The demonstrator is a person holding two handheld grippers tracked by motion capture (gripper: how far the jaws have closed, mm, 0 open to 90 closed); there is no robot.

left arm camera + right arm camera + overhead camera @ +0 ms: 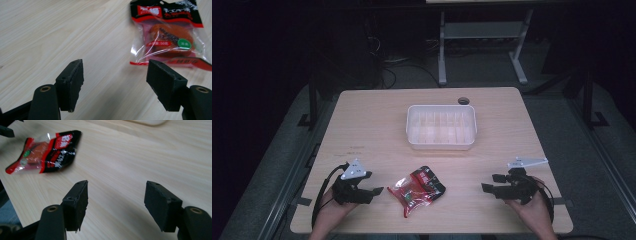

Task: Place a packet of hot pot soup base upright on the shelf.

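A red, black and clear snack packet (417, 190) lies flat on the wooden table near its front edge, between my two grippers. My left gripper (373, 187) rests just left of it, jaws open and empty, pointing at the packet (168, 32), which lies a short way ahead of the right jaw. My right gripper (490, 183) sits farther off to the right, jaws wide open with nothing between them. In the right gripper view the packet (45, 151) lies at the upper left. A white plastic tray (441, 144) stands at the middle of the table, behind the packet.
The wooden table (372, 125) has a small round hole (463, 101) at its far edge behind the tray. Dark floor, cables and a metal stand (479, 47) lie beyond the table. The table's front edge runs close under both hands.
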